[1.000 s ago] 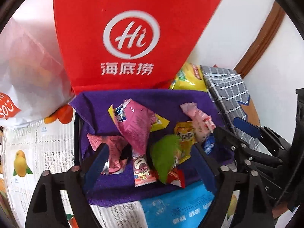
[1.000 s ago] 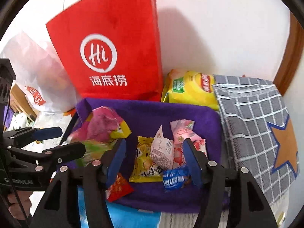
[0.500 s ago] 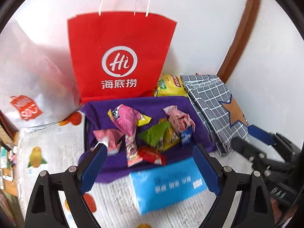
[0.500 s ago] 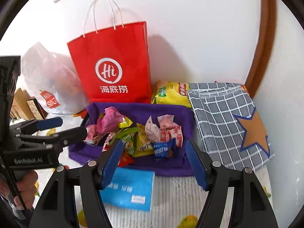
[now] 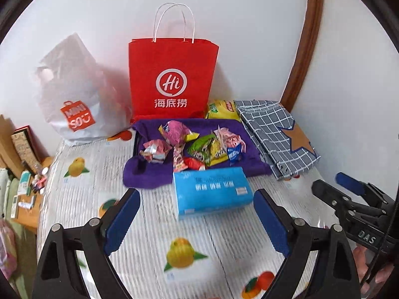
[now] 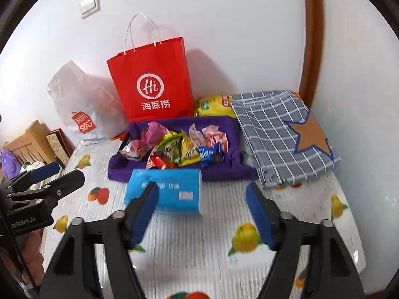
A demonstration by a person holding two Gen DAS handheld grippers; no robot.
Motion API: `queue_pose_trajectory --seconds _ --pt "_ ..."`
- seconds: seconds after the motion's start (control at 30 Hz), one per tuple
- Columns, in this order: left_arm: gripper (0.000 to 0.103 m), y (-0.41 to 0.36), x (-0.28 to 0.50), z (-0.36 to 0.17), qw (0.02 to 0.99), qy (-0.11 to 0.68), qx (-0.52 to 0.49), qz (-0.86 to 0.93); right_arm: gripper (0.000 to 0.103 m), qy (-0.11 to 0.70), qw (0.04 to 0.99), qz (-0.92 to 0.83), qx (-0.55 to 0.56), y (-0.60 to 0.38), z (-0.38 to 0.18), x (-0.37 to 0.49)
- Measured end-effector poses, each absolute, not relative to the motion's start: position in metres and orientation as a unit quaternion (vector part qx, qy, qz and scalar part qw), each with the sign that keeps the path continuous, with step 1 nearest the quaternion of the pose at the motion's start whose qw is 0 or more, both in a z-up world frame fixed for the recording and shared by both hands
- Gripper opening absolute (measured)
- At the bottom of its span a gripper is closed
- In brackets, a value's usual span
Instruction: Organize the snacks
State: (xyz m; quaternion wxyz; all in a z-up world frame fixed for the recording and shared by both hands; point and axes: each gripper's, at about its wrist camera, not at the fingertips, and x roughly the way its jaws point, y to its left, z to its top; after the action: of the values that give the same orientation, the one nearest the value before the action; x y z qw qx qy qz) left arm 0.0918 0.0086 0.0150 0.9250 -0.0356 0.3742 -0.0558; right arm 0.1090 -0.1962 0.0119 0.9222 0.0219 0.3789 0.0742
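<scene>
A heap of small snack packets (image 5: 194, 147) (image 6: 179, 147) in pink, green, yellow, red and blue lies on a purple cloth tray (image 5: 149, 177) (image 6: 224, 172) by the wall. A blue tissue pack (image 5: 212, 191) (image 6: 164, 189) lies in front of it. My left gripper (image 5: 197, 214) hangs open over the fruit-print table, well short of the tray, with nothing between its fingers. My right gripper (image 6: 202, 209) is beside it, its jaws opening and nothing between them. Each gripper shows at the edge of the other's view.
A red paper bag (image 5: 172, 79) (image 6: 152, 82) stands behind the tray. A white plastic bag (image 5: 74, 94) sits to its left, a yellow chip bag (image 5: 222, 109) and a grey checked star-patch bag (image 5: 276, 134) (image 6: 284, 134) to its right. Clutter lies beyond the table's left edge.
Both grippers have pulled back and up from over the snack tray, so the whole table and wall now show. The right gripper's fingers stand wider apart. The snacks stay on the tray.
</scene>
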Motion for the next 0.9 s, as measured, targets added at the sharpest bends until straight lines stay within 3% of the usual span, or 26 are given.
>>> queue_pose_trajectory --seconds 0.07,0.23,0.9 --pt "0.097 0.005 0.077 0.016 0.928 0.370 -0.032 -0.045 0.089 0.369 0.927 0.073 0.015 -0.200 0.014 0.091" --pt "0.097 -0.008 0.044 0.022 0.933 0.357 -0.020 -0.029 0.099 0.349 0.934 0.071 0.000 -0.209 0.020 0.053" --pt "0.097 -0.015 0.008 0.035 0.941 0.337 -0.025 -0.025 0.100 0.330 0.942 0.060 -0.015 -0.212 0.028 0.014"
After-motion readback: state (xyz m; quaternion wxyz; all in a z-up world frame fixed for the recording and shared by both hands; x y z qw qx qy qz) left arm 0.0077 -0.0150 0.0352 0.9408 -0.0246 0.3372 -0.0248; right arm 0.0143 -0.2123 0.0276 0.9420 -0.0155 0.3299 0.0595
